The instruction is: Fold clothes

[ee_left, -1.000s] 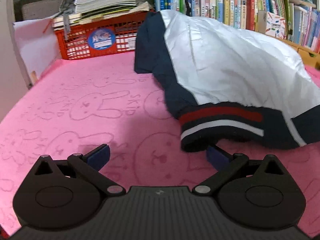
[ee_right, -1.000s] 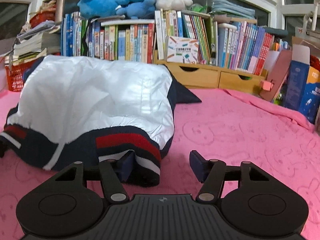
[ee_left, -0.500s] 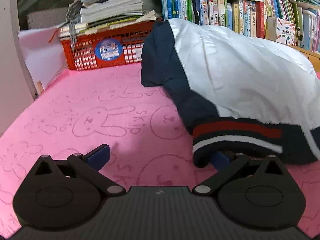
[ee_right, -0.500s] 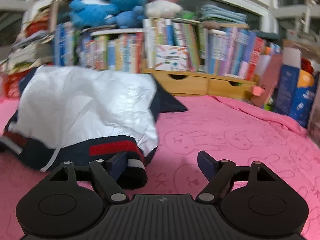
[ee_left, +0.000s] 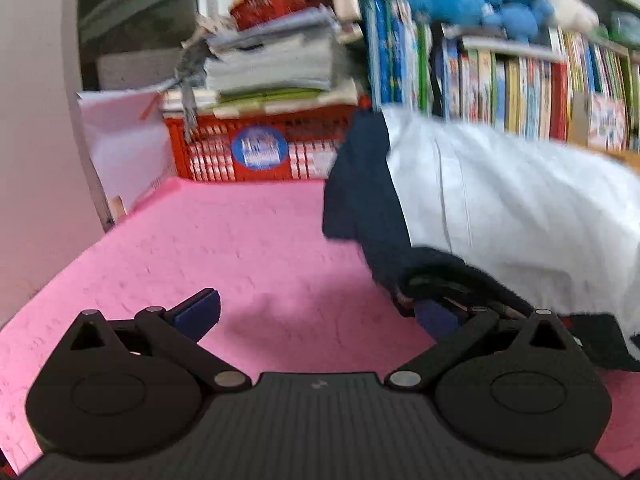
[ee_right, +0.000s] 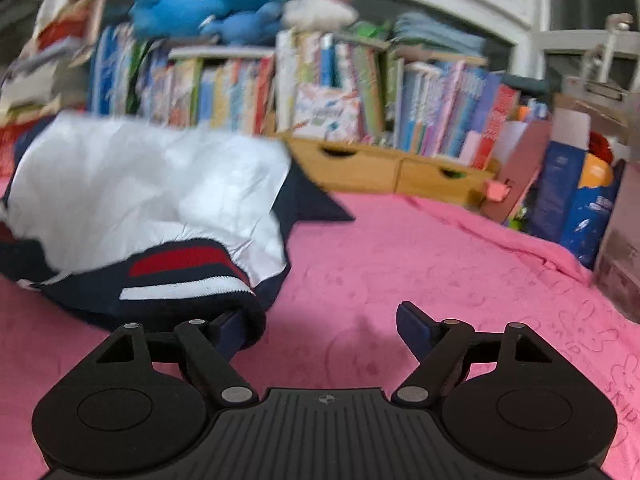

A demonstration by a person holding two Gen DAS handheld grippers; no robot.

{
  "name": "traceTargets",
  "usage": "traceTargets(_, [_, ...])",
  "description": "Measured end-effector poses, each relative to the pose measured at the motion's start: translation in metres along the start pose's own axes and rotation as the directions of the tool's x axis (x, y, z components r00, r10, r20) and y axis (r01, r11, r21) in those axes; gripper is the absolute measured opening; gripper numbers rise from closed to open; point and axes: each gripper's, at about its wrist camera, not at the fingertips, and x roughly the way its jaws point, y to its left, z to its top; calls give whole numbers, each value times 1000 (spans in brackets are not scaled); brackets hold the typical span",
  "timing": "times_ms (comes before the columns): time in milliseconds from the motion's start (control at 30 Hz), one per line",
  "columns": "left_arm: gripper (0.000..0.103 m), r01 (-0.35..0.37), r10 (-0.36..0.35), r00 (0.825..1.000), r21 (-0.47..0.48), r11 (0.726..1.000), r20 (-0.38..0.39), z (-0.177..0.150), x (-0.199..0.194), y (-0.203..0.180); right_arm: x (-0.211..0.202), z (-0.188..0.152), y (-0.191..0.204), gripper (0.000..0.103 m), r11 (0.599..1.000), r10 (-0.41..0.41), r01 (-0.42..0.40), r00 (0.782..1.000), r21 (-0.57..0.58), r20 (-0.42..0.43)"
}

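- Two grippers are at work on one jacket (ee_right: 152, 184), which lies bunched toward the back left of the pink blanket (ee_right: 420, 264), its striped hem (ee_right: 180, 276) nearest the cameras.
- Left gripper (ee_left: 316, 312): jaws spread wide, holding nothing; its right finger is tucked under the dark hem.
- Right gripper (ee_right: 324, 322): likewise wide open, left finger slid beneath the striped hem, right finger over bare blanket.
- Step, as I judge it: getting hold of the hem's two corners before a fold.
- Next move calls for both to close on the cloth, then lift evenly.
- One red basket (ee_left: 256, 148) stands at the back left corner.
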Motion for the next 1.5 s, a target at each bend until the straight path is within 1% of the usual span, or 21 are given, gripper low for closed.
traceTargets(100, [103, -31, 31, 1000, 25, 999, -5, 5, 9, -9, 12, 5, 16, 80, 995, 57, -59, 998, -86, -27])
traceTargets(200, [103, -60, 71, 994, 122, 991, -89, -4, 31, -24, 23, 8, 35, 77, 979, 52, -63, 997, -194, -65])
traceTargets(333, [103, -158, 170, 984, 165, 974, -60, -17, 41, -17, 13, 17, 20, 75, 985, -66, 74, 996, -158, 57])
traceTargets(367, [103, -216, 227, 973, 155, 964, -52, -17, 43, -11, 11, 19, 13, 72, 981, -108, 119, 991, -153, 79])
traceTargets(400, [103, -297, 306, 951, 137, 945, -52, -14, 46, -2, 9, 20, 7, 65, 975, -154, 167, 983, -146, 97])
traceTargets(433, [103, -335, 343, 937, 107, 936, -64, -10, 46, 9, 5, 23, -1, 61, 968, -201, 215, 973, -128, 116])
traceTargets(467, [103, -340, 344, 935, 57, 939, -89, -5, 45, 24, 0, 25, -10, 61, 962, -239, 252, 962, -102, 131])
traceTargets(500, [103, -313, 311, 944, 1, 950, -112, -1, 41, 39, -7, 26, -20, 61, 965, -244, 255, 961, -66, 133])
traceTargets(567, [103, -124, 107, 985, -126, 984, -133, 3, 25, 64, -15, 32, -39, 61, 976, -213, 217, 969, -20, 123])
traceTargets(600, [103, -8, -15, 991, -168, 986, -136, 2, 16, 72, -15, 33, -44, 62, 979, -200, 204, 972, -15, 119])
traceTargets(667, [103, 179, -202, 969, -164, 970, -140, -2, -3, 72, -14, 34, -47, 63, 984, -177, 179, 979, -15, 102])
traceTargets(733, [103, 322, -336, 930, -113, 940, -151, -8, -22, 63, -10, 33, -44, 68, 984, -175, 178, 980, -25, 92])
traceTargets(867, [103, 419, -409, 899, 31, 907, -158, -22, -41, 25, -6, 27, -34, 70, 983, -175, 179, 981, -46, 79])
traceTargets(1000, [103, 504, -477, 861, 174, 846, -177, -37, -61, -12, -8, 22, -30, 73, 983, -173, 176, 983, -50, 64])
traceTargets(1033, [103, 509, -479, 859, 202, 837, -180, -40, -63, -21, -8, 20, -30, 73, 983, -173, 176, 983, -51, 60])
traceTargets(1133, [103, 418, -389, 907, 234, 878, -159, -42, -50, -39, -8, 17, -32, 75, 983, -173, 175, 984, -53, 53])
traceTargets(1200, [103, 298, -283, 955, 281, 912, -93, -41, -42, -46, -9, 15, -35, 77, 983, -176, 179, 983, -52, 50])
traceTargets(1267, [103, 159, -169, 986, 333, 930, -1, -43, -39, -50, -9, 14, -40, 79, 982, -182, 184, 982, -41, 47])
traceTargets(1300, [103, 106, -128, 991, 348, 931, 42, -41, -37, -50, -9, 14, -43, 80, 982, -182, 184, 982, -33, 46])
traceTargets(1367, [103, 84, -110, 992, 337, 938, 59, -38, -34, -46, -9, 15, -48, 85, 986, -165, 166, 985, -11, 42])
traceTargets(1500, [103, 122, -138, 990, 324, 938, 26, -37, -29, -50, -6, 15, -44, 85, 993, -115, 115, 993, -11, 35])
